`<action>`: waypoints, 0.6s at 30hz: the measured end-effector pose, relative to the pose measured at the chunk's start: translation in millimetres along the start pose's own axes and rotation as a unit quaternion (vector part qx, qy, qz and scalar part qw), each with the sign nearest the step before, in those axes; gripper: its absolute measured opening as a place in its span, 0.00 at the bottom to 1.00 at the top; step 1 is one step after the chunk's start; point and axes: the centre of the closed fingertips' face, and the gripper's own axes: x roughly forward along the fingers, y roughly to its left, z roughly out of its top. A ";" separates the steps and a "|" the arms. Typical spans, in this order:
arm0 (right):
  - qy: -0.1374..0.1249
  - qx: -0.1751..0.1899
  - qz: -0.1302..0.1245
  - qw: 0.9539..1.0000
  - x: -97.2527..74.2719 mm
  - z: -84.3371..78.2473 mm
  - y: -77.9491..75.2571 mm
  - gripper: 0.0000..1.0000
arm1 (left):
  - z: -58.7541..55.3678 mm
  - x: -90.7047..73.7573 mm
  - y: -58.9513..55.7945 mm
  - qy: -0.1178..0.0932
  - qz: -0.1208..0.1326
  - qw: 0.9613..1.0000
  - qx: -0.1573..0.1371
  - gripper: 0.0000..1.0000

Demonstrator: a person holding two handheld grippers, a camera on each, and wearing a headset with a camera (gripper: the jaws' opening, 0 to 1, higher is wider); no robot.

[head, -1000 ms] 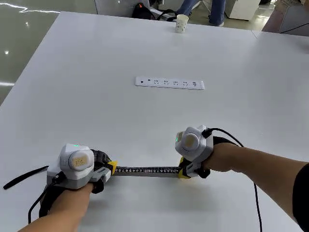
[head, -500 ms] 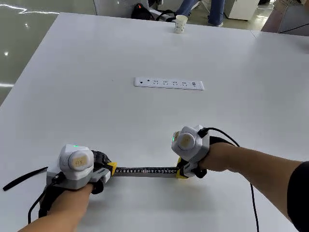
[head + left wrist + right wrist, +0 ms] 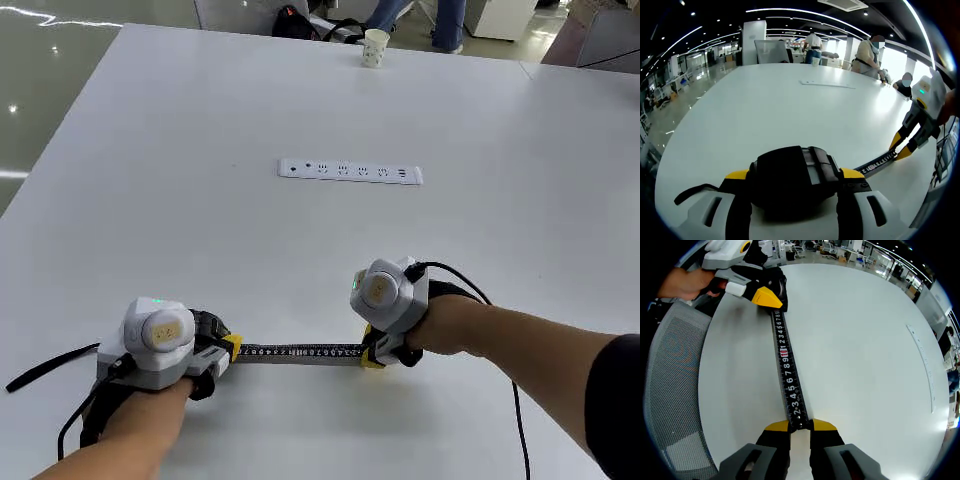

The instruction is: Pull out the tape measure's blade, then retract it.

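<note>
The black tape measure case (image 3: 792, 179) sits between the jaws of my left gripper (image 3: 222, 352), which is shut on it, low on the left of the white table (image 3: 300, 110). Its dark numbered blade (image 3: 300, 352) runs flat over the table to my right gripper (image 3: 372, 358), which is shut on the blade's tip. In the right gripper view the blade (image 3: 788, 375) stretches from my yellow-tipped right gripper (image 3: 800, 425) up to the case (image 3: 774, 286) in the left gripper (image 3: 767, 296). In the left gripper view the blade (image 3: 877, 163) ends at the right gripper (image 3: 901, 151).
A white power strip (image 3: 350, 172) lies across the middle of the table. A paper cup (image 3: 375, 48) stands near the far edge. A black strap (image 3: 50, 367) trails off the case at the left. A grey mesh chair (image 3: 672, 385) is beside the table. People stand beyond the far edge.
My right gripper has moved a little to the left toward the case, still holding the tip, so the exposed blade is slightly shorter. The left gripper has stayed in place.
</note>
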 end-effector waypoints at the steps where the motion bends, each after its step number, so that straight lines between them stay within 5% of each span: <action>1: 0.001 -0.001 0.000 1.000 0.2 0.2 -0.1 0.10 | 0.2 0.2 0.5 0.000 0.000 1.000 0.000 0.65; 18: 0.004 0.001 -0.003 1.000 1.0 4.4 0.4 0.11 | -0.6 0.0 -0.2 0.003 -0.002 1.000 0.000 0.65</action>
